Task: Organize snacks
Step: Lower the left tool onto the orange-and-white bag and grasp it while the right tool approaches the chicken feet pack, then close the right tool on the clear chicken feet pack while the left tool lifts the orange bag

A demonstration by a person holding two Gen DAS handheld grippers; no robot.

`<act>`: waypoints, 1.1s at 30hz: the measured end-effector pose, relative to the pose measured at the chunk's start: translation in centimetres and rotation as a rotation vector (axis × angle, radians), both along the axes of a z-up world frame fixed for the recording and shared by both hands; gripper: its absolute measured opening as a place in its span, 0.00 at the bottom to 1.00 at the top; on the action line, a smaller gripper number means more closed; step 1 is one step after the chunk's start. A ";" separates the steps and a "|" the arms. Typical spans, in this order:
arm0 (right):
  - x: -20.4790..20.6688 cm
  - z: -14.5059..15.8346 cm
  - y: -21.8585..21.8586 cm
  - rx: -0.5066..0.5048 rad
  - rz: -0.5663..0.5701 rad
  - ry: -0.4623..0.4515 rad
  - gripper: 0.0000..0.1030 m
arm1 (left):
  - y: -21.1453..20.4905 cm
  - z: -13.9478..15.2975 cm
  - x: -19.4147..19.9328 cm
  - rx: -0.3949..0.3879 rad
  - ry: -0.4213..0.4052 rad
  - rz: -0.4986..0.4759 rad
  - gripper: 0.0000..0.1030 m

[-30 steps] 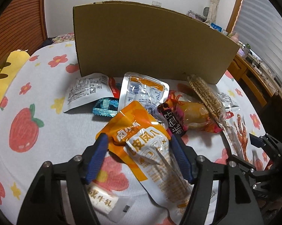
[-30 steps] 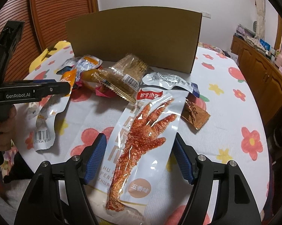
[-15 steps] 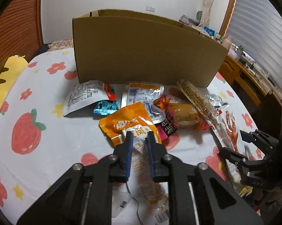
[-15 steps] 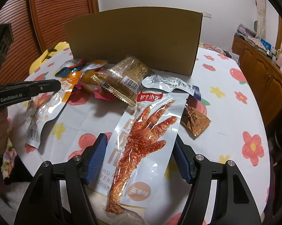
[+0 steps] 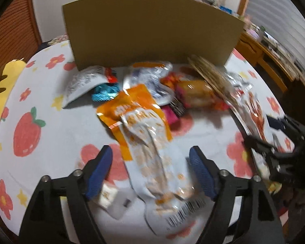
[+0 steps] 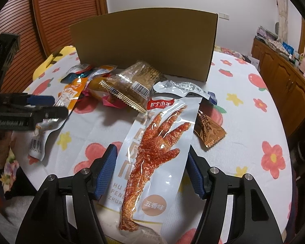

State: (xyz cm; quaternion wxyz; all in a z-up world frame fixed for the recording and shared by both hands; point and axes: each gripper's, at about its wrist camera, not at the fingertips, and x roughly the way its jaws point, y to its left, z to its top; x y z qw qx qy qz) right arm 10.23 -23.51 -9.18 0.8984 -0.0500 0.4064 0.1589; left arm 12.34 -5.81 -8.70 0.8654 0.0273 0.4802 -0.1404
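Note:
A heap of snack packets lies on the flowered tablecloth (image 5: 57, 134) in front of a tall cardboard box (image 5: 152, 30), also seen as the box (image 6: 144, 40). My left gripper (image 5: 150, 152) is opening. A long orange-and-white packet (image 5: 152, 142) lies between its wide jaws, and the pads do not press it. The view is blurred. My right gripper (image 6: 152, 154) is shut across the width of a long white chicken-foot packet (image 6: 156, 142), with both pads against its edges. The left gripper (image 6: 44, 105) shows at the left edge of the right wrist view.
A brown cracker packet (image 6: 130, 85), a silver packet (image 6: 178, 86) and a small brown sachet (image 6: 208, 128) lie near the box. A teal wrapper (image 5: 104, 92) and a small white packet (image 5: 109, 197) lie to the left. A wooden cabinet (image 6: 284, 71) stands beyond the table's right edge.
Half a second ago my left gripper was shut on the orange-and-white packet; its jaws now stand wide and the packet lies loose between them. My right gripper narrowed slightly around the chicken-foot packet.

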 end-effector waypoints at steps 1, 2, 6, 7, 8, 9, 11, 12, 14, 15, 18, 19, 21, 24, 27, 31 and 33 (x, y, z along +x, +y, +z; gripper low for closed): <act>0.0 0.0 0.0 0.000 0.000 0.000 0.65 | -0.2 -0.1 -0.1 0.017 -0.004 -0.006 0.77; 0.0 0.0 0.0 0.000 0.001 0.000 0.65 | -0.4 -0.1 -0.2 0.034 -0.010 -0.012 0.77; 0.0 0.0 0.0 -0.007 0.001 0.001 0.65 | -0.8 -0.2 0.0 0.071 -0.015 -0.035 0.73; 0.0 0.1 0.1 -0.010 0.002 0.003 0.65 | -0.8 -0.1 0.1 0.071 -0.019 -0.045 0.66; 0.0 0.1 0.1 -0.011 0.003 0.005 0.65 | -0.9 0.1 0.1 0.079 -0.029 -0.051 0.50; 0.0 0.1 0.1 -0.013 0.005 0.008 0.65 | -0.7 0.4 0.1 0.085 -0.044 -0.060 0.36; 0.1 0.1 0.2 -0.019 0.009 0.015 0.65 | -0.2 0.8 0.6 0.052 -0.019 -0.060 0.29; 0.2 0.1 0.3 -0.028 0.014 0.018 0.65 | 0.0 0.9 0.7 0.043 -0.011 -0.068 0.28; 0.4 0.2 0.5 -0.043 0.025 0.026 0.66 | 0.4 0.9 0.7 0.036 -0.008 -0.089 0.27; 0.5 0.2 0.5 -0.046 0.029 0.030 0.66 | 0.5 0.9 0.7 0.028 -0.005 -0.091 0.27; 0.8 0.2 0.5 -0.055 0.036 0.038 0.66 | 1.0 1.1 1.2 -0.006 0.025 -0.086 0.32; 0.8 0.1 0.5 -0.057 0.036 0.039 0.66 | 1.2 1.0 1.5 -0.016 0.040 -0.077 0.33; 0.8 0.1 0.6 -0.058 0.035 0.039 0.66 | 1.5 1.0 2.3 -0.016 0.063 -0.067 0.44; 0.7 0.1 0.5 -0.054 0.034 0.036 0.66 | 1.6 0.8 3.4 -0.015 0.088 -0.043 0.52; 0.6 0.1 0.6 -0.054 0.034 0.034 0.66 | 1.1 0.8 4.3 0.005 0.099 -0.042 0.59; 0.6 0.1 0.6 -0.053 0.035 0.034 0.66 | 0.3 0.5 5.7 0.072 0.089 -0.033 0.67; 0.6 0.1 0.6 -0.052 0.036 0.033 0.66 | 0.2 0.3 6.3 0.093 0.090 -0.023 0.72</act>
